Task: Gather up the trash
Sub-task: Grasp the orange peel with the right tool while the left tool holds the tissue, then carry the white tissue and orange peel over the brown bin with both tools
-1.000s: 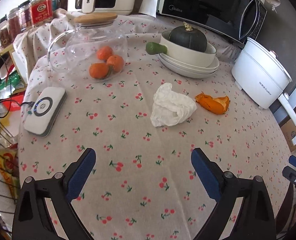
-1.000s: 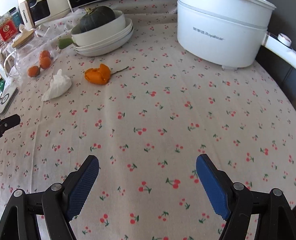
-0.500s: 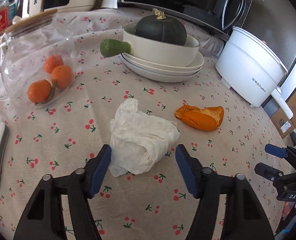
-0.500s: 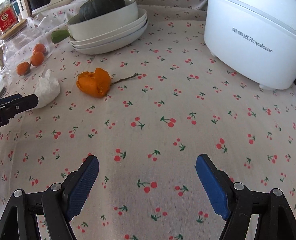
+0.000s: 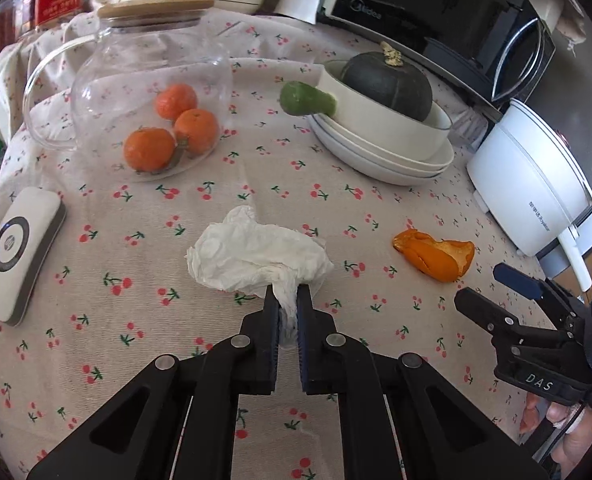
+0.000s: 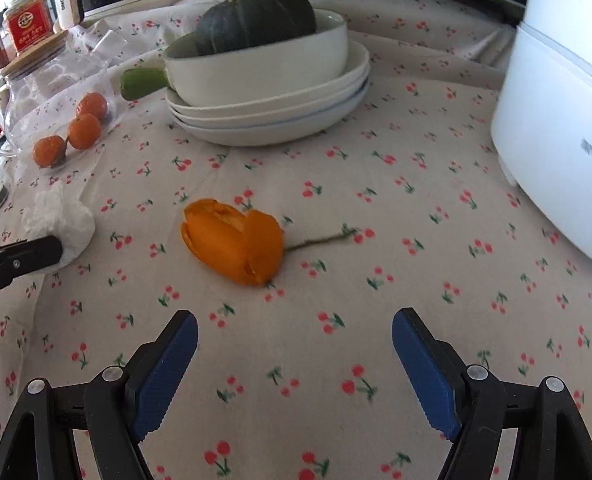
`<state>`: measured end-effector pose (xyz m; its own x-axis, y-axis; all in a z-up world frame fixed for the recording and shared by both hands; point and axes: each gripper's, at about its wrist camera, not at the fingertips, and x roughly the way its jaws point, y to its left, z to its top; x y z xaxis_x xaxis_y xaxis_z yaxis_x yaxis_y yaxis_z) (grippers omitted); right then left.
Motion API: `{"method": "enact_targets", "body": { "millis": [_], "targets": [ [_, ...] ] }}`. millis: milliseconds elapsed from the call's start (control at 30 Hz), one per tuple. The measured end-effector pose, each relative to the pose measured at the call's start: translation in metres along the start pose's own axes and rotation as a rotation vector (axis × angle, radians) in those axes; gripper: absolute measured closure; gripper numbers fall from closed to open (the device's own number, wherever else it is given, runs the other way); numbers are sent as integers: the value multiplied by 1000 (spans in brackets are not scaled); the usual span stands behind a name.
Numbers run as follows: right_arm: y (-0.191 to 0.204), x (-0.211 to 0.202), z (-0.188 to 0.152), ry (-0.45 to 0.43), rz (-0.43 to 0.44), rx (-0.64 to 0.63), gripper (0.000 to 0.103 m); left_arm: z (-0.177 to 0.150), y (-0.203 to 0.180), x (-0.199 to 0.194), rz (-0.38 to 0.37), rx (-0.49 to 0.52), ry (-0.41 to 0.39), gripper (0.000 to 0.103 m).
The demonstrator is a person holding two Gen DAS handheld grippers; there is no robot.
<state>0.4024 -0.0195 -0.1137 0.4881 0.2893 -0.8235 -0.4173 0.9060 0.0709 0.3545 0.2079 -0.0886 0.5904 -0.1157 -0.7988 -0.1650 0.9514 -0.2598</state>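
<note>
The left gripper (image 5: 287,300) is clenched on the near corner of a crumpled white tissue (image 5: 256,254), a twist of paper squeezed between its two blue pads. Pinching a loose edge rather than the whole wad makes sense: the tissue is soft and bulky, and only a thin fold fits between closed fingers. The rest of it rests on the cherry-print tablecloth (image 5: 144,304), about the middle of the table, so it looks gripped but not yet lifted.

The right gripper (image 6: 294,336) hangs released, its jaws spread wide above bare cloth, lined up toward an orange peel (image 6: 232,242) lying just ahead of it with a thin stem trailing to the right. The wide opening suits the peel's curled, broad shape. The peel sits right of the tissue and clear of it.

Farther back, toward the table's far edge, a stack of white dishes (image 5: 384,152) holds a dark green squash (image 5: 388,80), and a glass jug (image 5: 144,92) on the left holds three tangerines (image 5: 172,128). A white electric pot (image 5: 532,184) stands at the right edge, a small white device (image 5: 16,248) at the left. No bin shows in either view.
</note>
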Motion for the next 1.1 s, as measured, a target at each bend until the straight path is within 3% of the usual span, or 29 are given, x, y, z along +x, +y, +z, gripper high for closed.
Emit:
{"method": "enact_targets", "body": {
  "millis": [200, 333, 400, 467, 533, 900, 1100],
  "targets": [
    [27, 24, 20, 4, -6, -105, 19, -2, 12, 1, 17, -10, 10, 95],
    [33, 39, 20, 13, -14, -118, 31, -4, 10, 2, 29, 11, 9, 95],
    [39, 40, 18, 1, -43, -162, 42, -6, 10, 1, 32, 10, 11, 95],
    [41, 38, 17, 13, -69, -183, 65, -8, 10, -2, 40, 4, 16, 95],
    [37, 33, 17, 31, -40, -158, 75, -11, 9, -6, 47, 4, 24, 95],
    [17, -54, -27, 45, -29, -101, 77, -44, -23, -59, 48, 47, 61, 95],
    [11, -114, -62, 46, -29, -66, 77, -78, -56, -96, 53, 136, 70, 95]
  ]
}}
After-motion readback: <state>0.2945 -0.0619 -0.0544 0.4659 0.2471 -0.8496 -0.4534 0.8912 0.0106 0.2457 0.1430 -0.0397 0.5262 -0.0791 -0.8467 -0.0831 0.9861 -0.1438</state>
